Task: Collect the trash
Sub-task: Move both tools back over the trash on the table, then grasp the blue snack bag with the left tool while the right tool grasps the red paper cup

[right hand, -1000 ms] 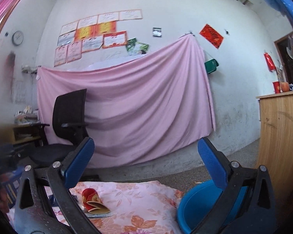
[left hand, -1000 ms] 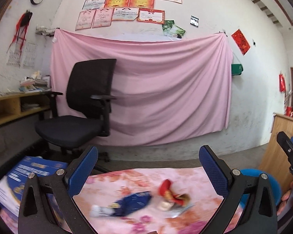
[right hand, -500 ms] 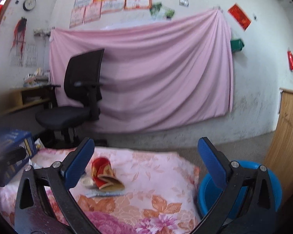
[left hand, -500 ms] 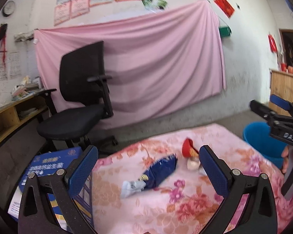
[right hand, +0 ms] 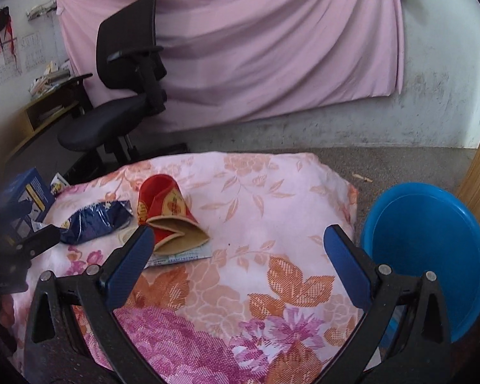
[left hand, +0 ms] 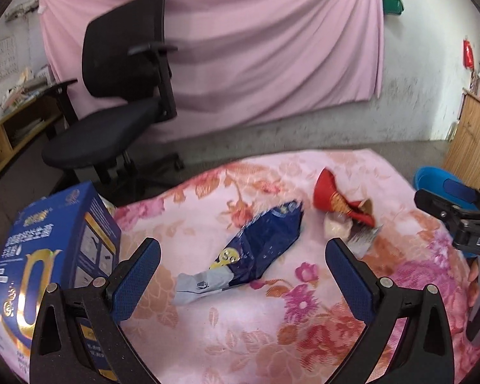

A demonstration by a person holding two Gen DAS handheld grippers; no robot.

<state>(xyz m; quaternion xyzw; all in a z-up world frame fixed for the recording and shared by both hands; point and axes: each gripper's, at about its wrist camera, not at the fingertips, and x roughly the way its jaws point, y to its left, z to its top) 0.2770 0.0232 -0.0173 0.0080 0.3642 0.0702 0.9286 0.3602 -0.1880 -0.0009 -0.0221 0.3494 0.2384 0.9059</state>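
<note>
Nothing is collected yet: both the left tool [left hand: 242,260] and right tool [right hand: 238,249] are held wide and empty; the blue snack wrapper [left hand: 259,246] and red packet [right hand: 168,214] lie ahead, the blue basin [right hand: 432,256] rightward

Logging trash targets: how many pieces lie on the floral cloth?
3, maybe more: blue snack bag left; red paper box right of it; flat wrapper under that box. A pale scrap there is unclear.

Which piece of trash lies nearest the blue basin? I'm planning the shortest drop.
The red packet: it lies on the flowered cloth on the side toward the blue basin, while the dark blue wrapper lies farther left, beyond it.
</note>
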